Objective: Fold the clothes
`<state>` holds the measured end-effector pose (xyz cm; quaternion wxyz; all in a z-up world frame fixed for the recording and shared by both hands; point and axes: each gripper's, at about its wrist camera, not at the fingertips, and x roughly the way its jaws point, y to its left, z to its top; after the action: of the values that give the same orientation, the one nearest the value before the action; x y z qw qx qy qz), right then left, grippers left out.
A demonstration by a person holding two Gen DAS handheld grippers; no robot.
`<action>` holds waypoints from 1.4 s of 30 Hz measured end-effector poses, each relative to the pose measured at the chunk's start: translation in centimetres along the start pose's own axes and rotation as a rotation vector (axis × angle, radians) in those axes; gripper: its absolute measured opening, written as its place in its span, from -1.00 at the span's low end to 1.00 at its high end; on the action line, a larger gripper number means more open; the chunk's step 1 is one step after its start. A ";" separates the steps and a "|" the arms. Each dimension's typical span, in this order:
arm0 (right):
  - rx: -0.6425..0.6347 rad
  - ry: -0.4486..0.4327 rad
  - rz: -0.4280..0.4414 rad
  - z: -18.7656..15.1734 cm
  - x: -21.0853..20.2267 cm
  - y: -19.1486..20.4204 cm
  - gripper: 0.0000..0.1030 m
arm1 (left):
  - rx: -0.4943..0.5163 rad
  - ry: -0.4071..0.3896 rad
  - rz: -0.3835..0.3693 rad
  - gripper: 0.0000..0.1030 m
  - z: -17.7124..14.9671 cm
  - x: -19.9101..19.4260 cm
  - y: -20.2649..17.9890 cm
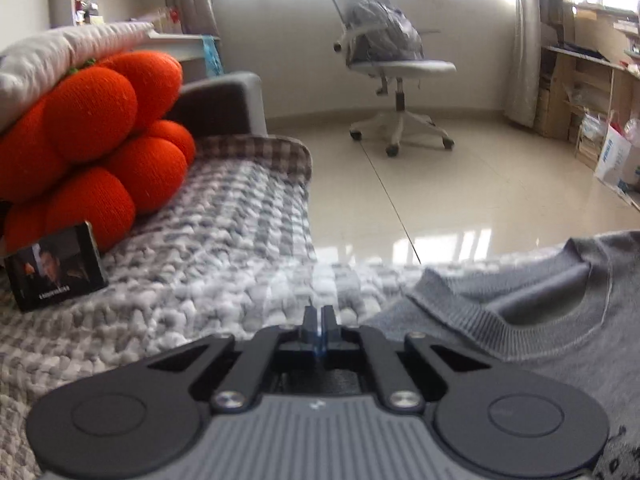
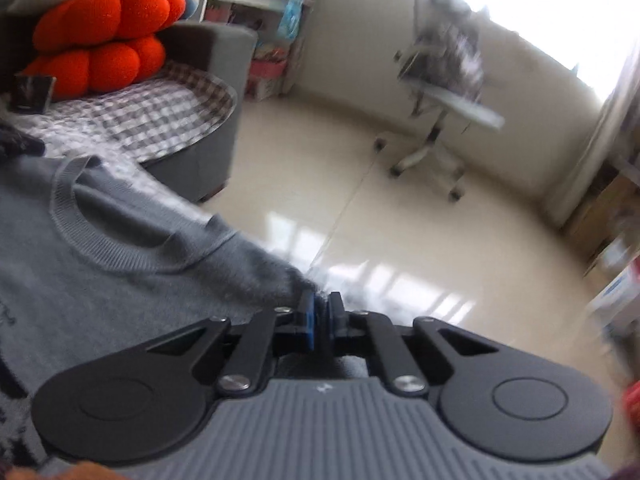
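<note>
A grey sweater (image 1: 560, 344) with a ribbed round collar lies on a grey-and-white checked sofa cover (image 1: 192, 264). My left gripper (image 1: 319, 312) is shut and empty, its tips over the cover just left of the collar. In the right wrist view the same sweater (image 2: 100, 264) spreads to the left. My right gripper (image 2: 320, 300) is shut on the sweater's shoulder edge, which bunches at the blue pads (image 2: 308, 316) and is pulled out over the sofa's front edge. This view is motion-blurred.
Orange pumpkin cushions (image 1: 92, 140) and a small dark box (image 1: 56, 266) sit at the back left of the sofa. A white office chair (image 1: 396, 68) stands on the shiny tiled floor (image 1: 460, 200). Shelves and bags (image 1: 612, 152) line the right wall.
</note>
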<state>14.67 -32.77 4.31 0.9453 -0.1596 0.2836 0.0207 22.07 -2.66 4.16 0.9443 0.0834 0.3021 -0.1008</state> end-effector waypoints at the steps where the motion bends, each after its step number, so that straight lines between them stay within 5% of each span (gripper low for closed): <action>1: -0.006 -0.021 -0.019 0.2 -0.4 0.1 -0.90 | -0.022 -0.011 0.001 -0.98 0.2 -0.2 0.2; 8: -0.052 -0.127 -0.217 0.2 -1.6 0.2 -0.91 | -0.157 -0.112 0.052 -0.98 0.9 -0.3 1.3; 12: -0.039 0.001 -0.184 -1.1 2.1 0.8 -0.91 | -0.155 -0.002 0.086 -0.98 -0.8 2.8 0.8; 14: -0.010 0.015 -0.173 -1.3 2.5 0.5 -0.91 | -0.186 -0.016 0.081 -0.95 -1.0 2.9 1.3; 18: 0.053 0.033 -0.152 -1.8 2.9 0.0 -0.61 | -0.225 -0.031 0.087 -0.28 -0.6 1.3 2.4; 23: 0.133 -0.009 -0.107 -1.3 -0.8 -0.4 -0.41 | -0.261 -0.029 0.070 -0.07 -2.1 -3.1 3.3; 27: 0.218 0.013 0.028 -2.6 -4.0 1.2 -0.22 | -0.264 -0.011 0.047 0.31 -5.5 -8.1 3.2; 33: 0.239 0.078 0.135 -6.3 -8.6 5.4 -0.10 | -0.276 0.024 0.018 0.45 -11.6 -13.8 2.4; 42: 0.252 0.070 0.099 -9.6 -13.8 7.8 0.16 | -0.238 -0.006 0.063 0.62 -17.1 -17.8 2.2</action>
<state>-3.01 -27.71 1.98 0.9453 -0.0259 0.3241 0.0260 -1.02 5.68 1.11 0.9511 -0.0200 0.3063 -0.0349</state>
